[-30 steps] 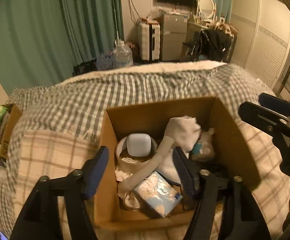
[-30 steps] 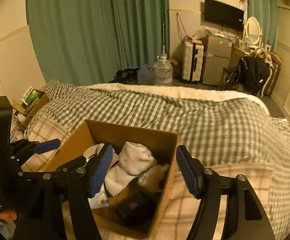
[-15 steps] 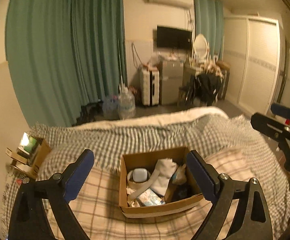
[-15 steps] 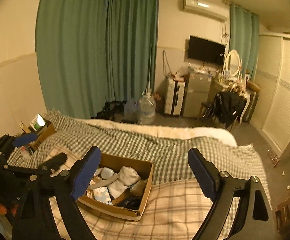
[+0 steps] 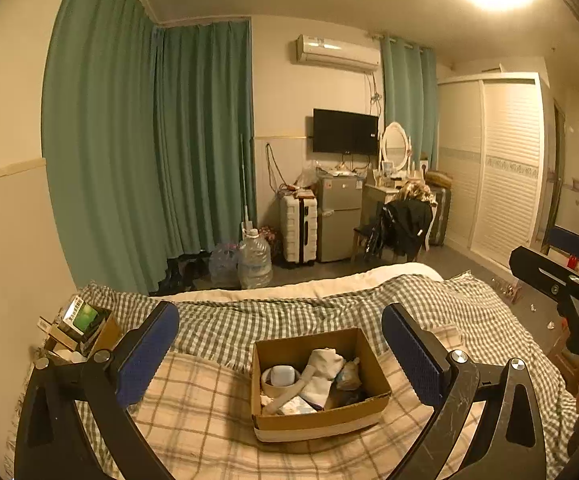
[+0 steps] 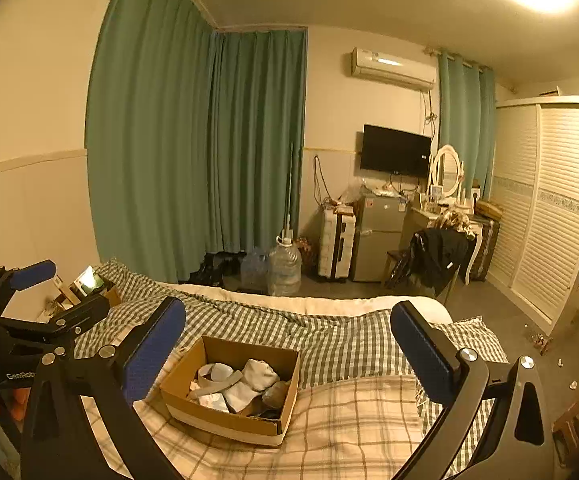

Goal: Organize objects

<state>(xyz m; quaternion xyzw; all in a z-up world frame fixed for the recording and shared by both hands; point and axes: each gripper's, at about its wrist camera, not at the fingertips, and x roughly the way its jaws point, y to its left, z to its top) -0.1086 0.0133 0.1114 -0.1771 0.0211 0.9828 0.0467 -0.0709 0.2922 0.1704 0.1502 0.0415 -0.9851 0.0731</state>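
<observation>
An open cardboard box [image 5: 321,420] sits on the plaid bed; it also shows in the right wrist view [image 6: 225,416]. Inside lie a white case on a tape roll [image 5: 281,376], white cloth [image 5: 323,364], a grey strap and a tissue pack [image 5: 297,405]. My left gripper [image 5: 281,356] is open and empty, held well above and back from the box. My right gripper [image 6: 289,354] is open and empty, also high and back. The right gripper appears at the right edge of the left wrist view [image 5: 561,276]; the left gripper appears at the left of the right wrist view [image 6: 29,312].
The bed has a beige plaid blanket [image 5: 209,420] and a green checked cover [image 5: 289,316]. A small box of items [image 5: 83,324] stands by the left wall. Beyond the bed are water jugs [image 5: 254,260], a suitcase, a fridge, a chair and a wardrobe.
Both grippers have pulled up and back from the box; it now looks small and far below. The jaws have spread wider. The box and its contents have not moved.
</observation>
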